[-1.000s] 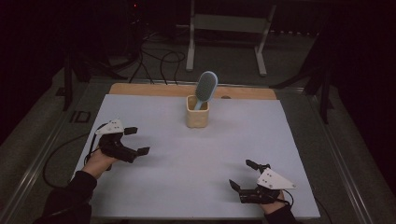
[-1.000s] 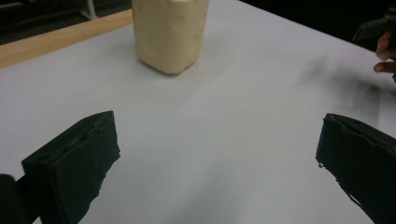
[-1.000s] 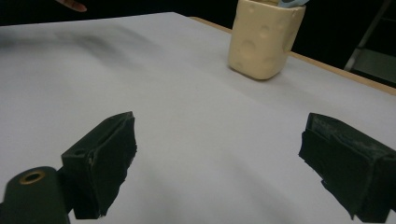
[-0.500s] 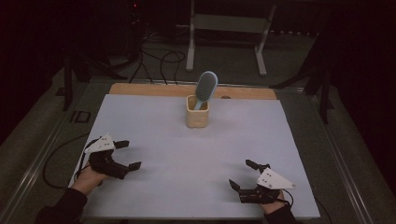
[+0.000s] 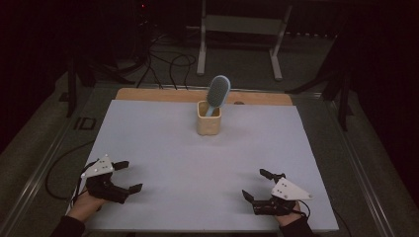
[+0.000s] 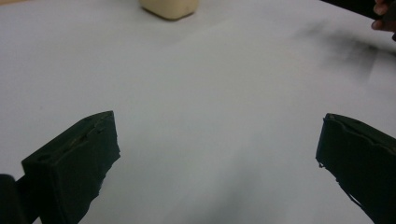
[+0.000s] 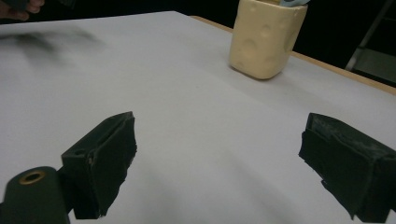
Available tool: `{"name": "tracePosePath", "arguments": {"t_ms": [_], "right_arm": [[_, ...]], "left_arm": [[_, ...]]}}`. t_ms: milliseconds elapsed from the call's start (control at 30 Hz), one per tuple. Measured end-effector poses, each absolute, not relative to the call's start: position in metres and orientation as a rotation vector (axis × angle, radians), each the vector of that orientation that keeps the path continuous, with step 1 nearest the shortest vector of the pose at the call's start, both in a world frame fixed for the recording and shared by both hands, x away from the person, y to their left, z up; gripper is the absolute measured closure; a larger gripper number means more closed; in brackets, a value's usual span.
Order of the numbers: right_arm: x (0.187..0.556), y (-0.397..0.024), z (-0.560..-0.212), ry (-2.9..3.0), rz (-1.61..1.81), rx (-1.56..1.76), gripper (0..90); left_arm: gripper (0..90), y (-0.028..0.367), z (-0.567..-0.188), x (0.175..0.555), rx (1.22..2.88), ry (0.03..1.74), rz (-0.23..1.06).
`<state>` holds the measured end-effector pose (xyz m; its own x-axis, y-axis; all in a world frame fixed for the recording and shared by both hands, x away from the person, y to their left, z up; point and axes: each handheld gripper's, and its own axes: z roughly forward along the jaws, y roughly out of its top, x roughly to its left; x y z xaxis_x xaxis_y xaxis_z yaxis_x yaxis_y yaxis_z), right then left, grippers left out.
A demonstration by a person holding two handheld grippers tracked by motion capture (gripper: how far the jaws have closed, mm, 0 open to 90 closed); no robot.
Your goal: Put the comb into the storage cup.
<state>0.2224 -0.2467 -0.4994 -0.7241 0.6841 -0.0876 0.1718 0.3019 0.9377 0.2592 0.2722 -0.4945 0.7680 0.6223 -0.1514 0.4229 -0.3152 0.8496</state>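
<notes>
both tongs (image 5: 127,176) (image 5: 257,184) agape | high view: hairbrush (image 5: 217,93) in cup (image 5: 208,118)

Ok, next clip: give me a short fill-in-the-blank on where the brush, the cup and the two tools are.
1. The blue hairbrush stands with its handle inside the cream ____.
2. Both the left tool and the right tool have their jaws ____.
3. The cup stands toward the ____ edge of the white table, away from the person.
4. Neither tool is holding ____.

Missing words: cup; open; far; anything
</notes>
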Motion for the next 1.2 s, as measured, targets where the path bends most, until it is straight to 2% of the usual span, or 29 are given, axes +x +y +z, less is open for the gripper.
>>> {"name": "tracePosePath", "arguments": {"t_ms": [567, 967, 1100, 1200], "right_arm": [[0.223, -0.246, -0.499, 2.098, 1.417, 0.753, 10.1], [0.222, -0.247, -0.499, 2.097, 1.421, 0.751, 10.1], [0.221, -0.246, -0.499, 2.100, 1.421, 0.747, 10.0], [0.222, -0.246, -0.499, 2.106, 1.420, 0.739, 10.0]], "left_arm": [[0.0, 0.288, -0.511, 0.230, 1.956, 0.887, 0.296], [0.0, 0.298, -0.517, 0.225, 1.916, 0.959, 0.340], [0.0, 0.296, -0.518, 0.224, 1.925, 0.993, 0.413], [0.0, 0.297, -0.519, 0.224, 1.897, 1.010, 0.415]]}}
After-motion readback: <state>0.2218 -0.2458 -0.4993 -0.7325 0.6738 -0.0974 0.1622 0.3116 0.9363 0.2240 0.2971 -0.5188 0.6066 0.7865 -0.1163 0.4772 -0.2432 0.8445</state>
